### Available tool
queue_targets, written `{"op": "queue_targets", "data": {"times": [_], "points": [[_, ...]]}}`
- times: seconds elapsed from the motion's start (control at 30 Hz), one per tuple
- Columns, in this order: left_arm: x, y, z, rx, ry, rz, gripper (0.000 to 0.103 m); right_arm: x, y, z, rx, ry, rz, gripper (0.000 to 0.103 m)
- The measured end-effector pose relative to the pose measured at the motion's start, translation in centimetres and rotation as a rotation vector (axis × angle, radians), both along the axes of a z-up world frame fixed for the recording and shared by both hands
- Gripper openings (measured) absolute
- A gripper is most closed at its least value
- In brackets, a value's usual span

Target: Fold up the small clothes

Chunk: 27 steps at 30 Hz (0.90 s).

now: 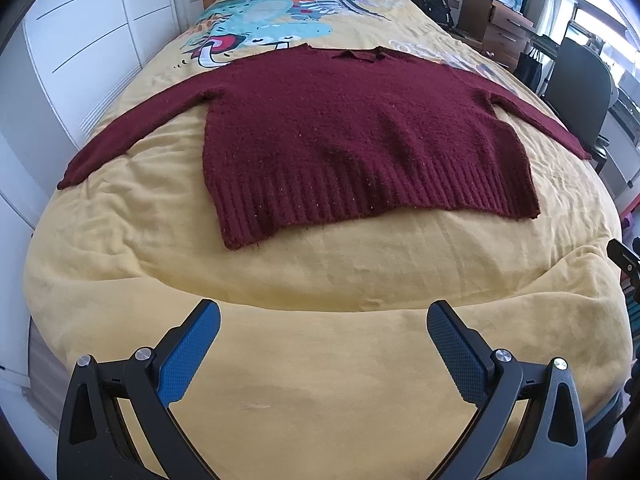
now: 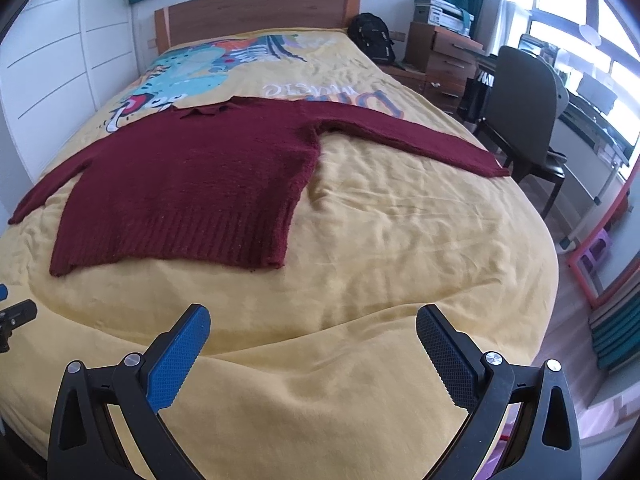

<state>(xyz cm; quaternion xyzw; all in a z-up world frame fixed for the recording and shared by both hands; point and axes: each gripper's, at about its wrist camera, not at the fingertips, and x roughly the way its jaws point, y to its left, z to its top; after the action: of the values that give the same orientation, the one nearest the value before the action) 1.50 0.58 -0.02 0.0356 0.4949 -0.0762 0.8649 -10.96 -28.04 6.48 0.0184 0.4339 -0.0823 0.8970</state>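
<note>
Maroon sweater laid flat on bed, sleeves spread crosswise, hem nearest. Left gripper faces hem squarely; right gripper sits off hem's right corner. Both spread wide, nothing held.

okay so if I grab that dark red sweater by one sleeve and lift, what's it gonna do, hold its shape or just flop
The sweater is a thick fuzzy knit lying limp on the bed, so it will probably flop and drape. The long sleeve would likely stretch and trail. The textured pads of the open right gripper should hold it without slipping.
</note>
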Motion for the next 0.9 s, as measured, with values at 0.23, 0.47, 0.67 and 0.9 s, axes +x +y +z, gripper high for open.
{"op": "queue_targets", "data": {"times": [0.23,0.47,0.67,0.9], "points": [[0.8,0.9,0.2,-0.02,0.014,0.015,0.102,0.7,-0.2,0.1,0.008,0.02,-0.021,0.103],[1.9,2.7,0.5,-0.048,0.037,0.046,0.102,1.9,-1.1,0.1,0.011,0.029,-0.053,0.103],[3.8,6.1,1.1,-0.044,0.04,0.12,0.102,3.3,-2.0,0.4,-0.002,0.039,-0.077,0.103],[7.4,11.6,2.5,-0.071,0.037,0.224,0.102,5.5,-2.6,0.5,0.0,0.042,-0.087,0.103]]}}
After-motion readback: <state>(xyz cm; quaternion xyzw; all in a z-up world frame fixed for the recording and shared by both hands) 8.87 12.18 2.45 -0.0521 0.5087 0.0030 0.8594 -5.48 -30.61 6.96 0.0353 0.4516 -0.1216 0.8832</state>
